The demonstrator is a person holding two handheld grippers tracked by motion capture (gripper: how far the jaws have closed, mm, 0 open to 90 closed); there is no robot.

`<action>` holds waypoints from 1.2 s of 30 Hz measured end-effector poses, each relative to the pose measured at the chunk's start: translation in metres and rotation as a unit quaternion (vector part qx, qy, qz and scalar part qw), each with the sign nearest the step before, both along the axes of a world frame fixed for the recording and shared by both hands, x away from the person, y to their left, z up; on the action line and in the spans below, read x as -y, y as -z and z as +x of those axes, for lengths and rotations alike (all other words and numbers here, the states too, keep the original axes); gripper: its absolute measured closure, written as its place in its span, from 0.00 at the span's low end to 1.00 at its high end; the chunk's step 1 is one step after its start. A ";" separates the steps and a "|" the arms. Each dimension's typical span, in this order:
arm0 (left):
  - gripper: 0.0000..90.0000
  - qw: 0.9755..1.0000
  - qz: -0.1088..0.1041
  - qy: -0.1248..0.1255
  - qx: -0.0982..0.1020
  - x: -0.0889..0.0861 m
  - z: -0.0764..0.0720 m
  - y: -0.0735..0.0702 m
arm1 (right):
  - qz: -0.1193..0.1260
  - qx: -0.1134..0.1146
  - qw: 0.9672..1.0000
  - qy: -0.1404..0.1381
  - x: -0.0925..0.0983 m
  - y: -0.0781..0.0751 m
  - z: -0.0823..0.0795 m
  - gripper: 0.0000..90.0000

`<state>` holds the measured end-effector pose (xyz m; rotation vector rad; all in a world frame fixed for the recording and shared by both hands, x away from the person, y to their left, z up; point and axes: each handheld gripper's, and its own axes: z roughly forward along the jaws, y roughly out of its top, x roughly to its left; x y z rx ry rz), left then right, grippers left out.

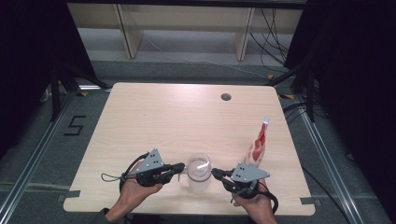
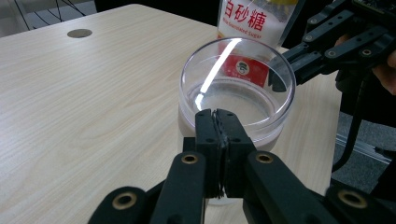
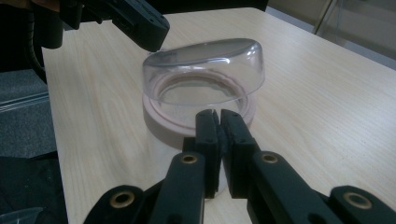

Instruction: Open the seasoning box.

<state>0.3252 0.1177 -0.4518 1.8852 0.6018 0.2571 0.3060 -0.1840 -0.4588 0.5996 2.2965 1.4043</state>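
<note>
- Two pairs of jaws meet at one clear jar (image 1: 199, 171) near your edge of the table (image 1: 154, 121); your left gripper (image 1: 181, 168) comes at it from the left, your right gripper (image 1: 215, 172) from the right.
- Your left gripper's jaws are pressed together. In the left gripper view their tips sit at the near rim of the jar's clear lid (image 2: 237, 84); whether a thin edge of that rim is nipped between the pads, you cannot tell.
- Your right gripper's jaws are also pressed together, tips at the near edge of the lid in the right gripper view – again, a pinch on the rim cannot be made out.
- Look at the lid: it is a transparent, shallow cap, round, with a bright streak of light across it. From the right gripper view it sits tilted, its far-left side lifted above the pale pinkish collar (image 3: 161, 122) of the jar's neck.
- Below the collar the jar body is see-through and stands upright on the wood.
- Your hands – left hand (image 1: 133, 191) and right hand (image 1: 254, 205) – come in from the bottom edge, palms under the gripper bodies, both grippers lying roughly level and pointing inward at each other.
- Farther out, a white and red sugar packet (image 1: 258, 144) stands just behind your right gripper, near the table's right edge.
</note>
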 end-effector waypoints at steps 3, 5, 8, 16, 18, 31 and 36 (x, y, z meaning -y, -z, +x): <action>0.97 1.000 -0.001 0.002 -0.001 0.000 0.000 0.000 | 0.000 0.000 1.000 -0.003 -0.003 -0.001 0.001 0.96; 0.95 1.000 0.001 0.001 -0.002 -0.001 -0.001 0.000 | -0.002 0.000 1.000 -0.006 -0.003 -0.002 0.001 0.96; 0.81 1.000 -0.012 0.003 0.003 -0.003 0.000 -0.002 | 0.004 0.005 1.000 -0.004 -0.005 -0.004 0.002 0.96; 0.34 1.000 0.016 -0.013 0.004 -0.013 -0.007 0.000 | 0.006 0.009 1.000 -0.008 -0.009 -0.011 0.001 0.96; 0.29 1.000 0.018 -0.025 -0.004 -0.016 -0.010 0.004 | 0.014 0.011 1.000 -0.008 -0.011 -0.014 0.001 0.96; 0.18 0.998 0.022 -0.053 -0.004 -0.032 -0.016 0.032 | 0.026 0.033 0.999 -0.029 -0.035 -0.029 0.000 0.96; 0.18 0.998 0.022 -0.061 0.000 -0.033 -0.018 0.037 | 0.030 0.037 0.998 -0.035 -0.043 -0.031 -0.001 0.95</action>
